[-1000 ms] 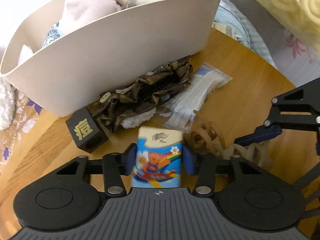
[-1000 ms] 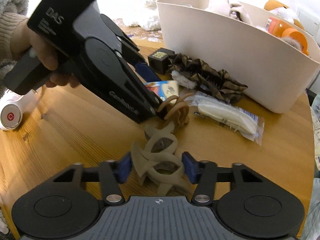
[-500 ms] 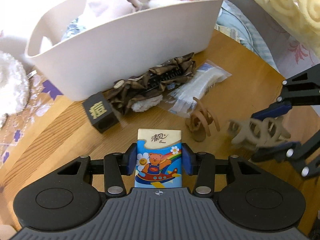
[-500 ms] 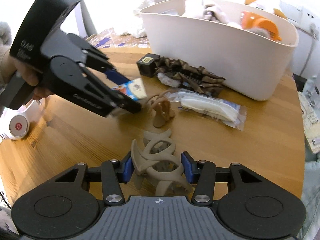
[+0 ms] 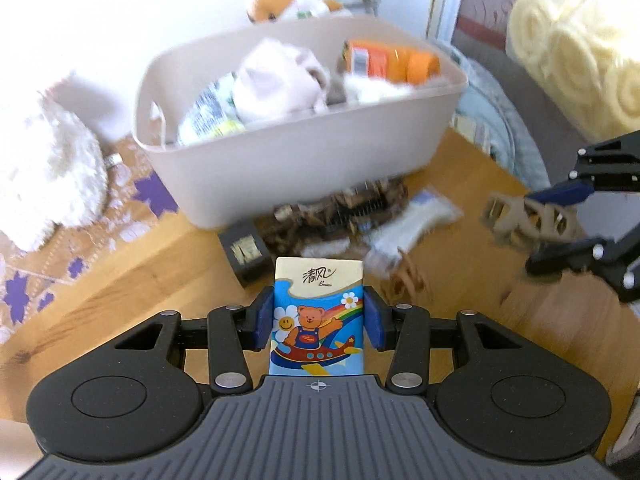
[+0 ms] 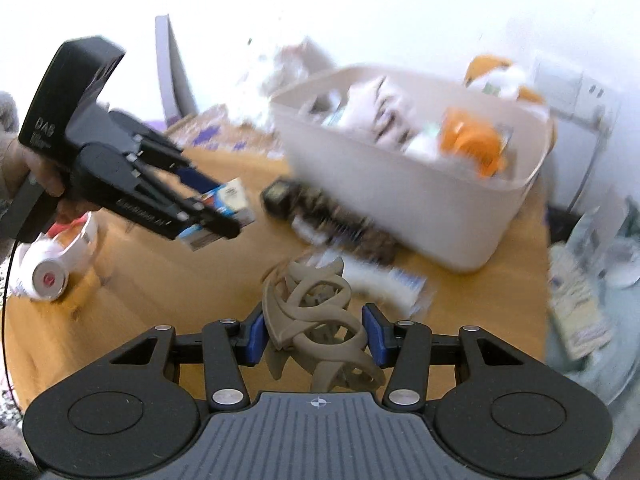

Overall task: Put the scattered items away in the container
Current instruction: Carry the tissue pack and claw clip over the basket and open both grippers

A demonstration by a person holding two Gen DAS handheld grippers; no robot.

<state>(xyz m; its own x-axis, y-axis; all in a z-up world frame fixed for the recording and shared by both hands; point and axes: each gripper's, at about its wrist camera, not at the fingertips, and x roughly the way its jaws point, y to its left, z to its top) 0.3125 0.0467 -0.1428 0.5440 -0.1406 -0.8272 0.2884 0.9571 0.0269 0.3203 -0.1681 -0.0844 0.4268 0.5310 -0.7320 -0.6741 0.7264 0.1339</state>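
Note:
My left gripper is shut on a tissue pack with a cartoon bear, held above the wooden table. It also shows in the right wrist view. My right gripper is shut on a tan hair claw clip, also seen in the left wrist view. The beige container, filled with cloth and an orange bottle, stands beyond both. On the table in front of it lie a black cube, a brown scrunchie clip, a clear packet and a second brown claw clip.
A white fluffy item lies on a patterned cloth left of the container. White headphones sit at the table's left edge. A plush toy is behind the container. Rolled yellow fabric is at the right.
Both grippers have lifted away from the table with their items, and the container's open top has come into view. The views are blurred by motion.

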